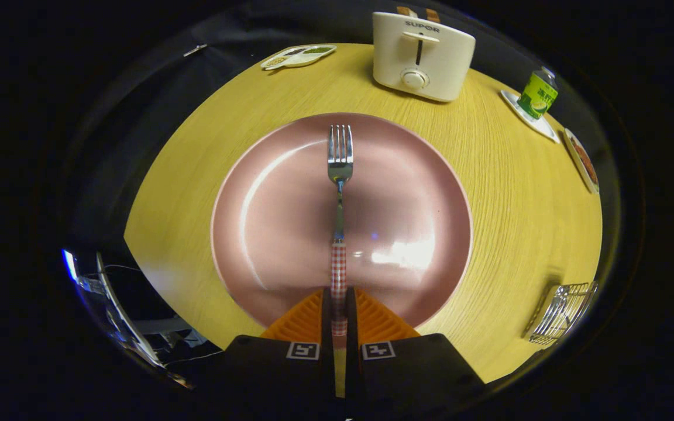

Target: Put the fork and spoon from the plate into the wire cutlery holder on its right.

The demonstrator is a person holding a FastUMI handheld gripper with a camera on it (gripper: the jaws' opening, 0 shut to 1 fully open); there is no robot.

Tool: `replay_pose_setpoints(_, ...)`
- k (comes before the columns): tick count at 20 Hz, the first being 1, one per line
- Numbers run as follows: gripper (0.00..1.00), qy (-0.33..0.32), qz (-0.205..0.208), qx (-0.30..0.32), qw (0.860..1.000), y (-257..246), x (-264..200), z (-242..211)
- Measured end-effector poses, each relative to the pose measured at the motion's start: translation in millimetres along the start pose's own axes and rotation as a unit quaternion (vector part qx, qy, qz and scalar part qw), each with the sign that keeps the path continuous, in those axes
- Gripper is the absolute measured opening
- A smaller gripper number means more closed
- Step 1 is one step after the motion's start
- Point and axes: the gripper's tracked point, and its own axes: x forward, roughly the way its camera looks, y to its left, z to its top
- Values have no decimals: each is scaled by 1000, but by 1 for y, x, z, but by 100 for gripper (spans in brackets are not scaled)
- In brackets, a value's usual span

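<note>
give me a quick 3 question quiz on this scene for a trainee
1. True or false: the gripper is shut on the fork handle.
2. Which way do the fork's tines point? A) toward the toaster B) toward the holder C) back at the gripper
3. Fill in: the fork lies over the pink ____.

Key:
1. True; both fingers press on the checked handle.
2. A
3. plate

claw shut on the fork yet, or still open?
Shut on the fork: both fingers of the claw press its checked handle from either side, tines pointing ahead over the pink plate.
</note>
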Motion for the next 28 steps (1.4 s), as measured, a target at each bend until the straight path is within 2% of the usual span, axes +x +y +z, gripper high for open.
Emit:
replay_pose_setpoints(1,9,2,4,7,1000,-3,-2,2)
replay_pose_setpoints(6,9,-17,24,8,1000,-10,-30,6)
replay_pose_setpoints(13,9,-47,45,-2,998,-41,-100,-12)
replay_pose_setpoints(23,9,-43,-18,27,999,-137,-170,-89)
replay_pose_setpoints(28,8,-20,-22,65,997,-170,-213,-121)
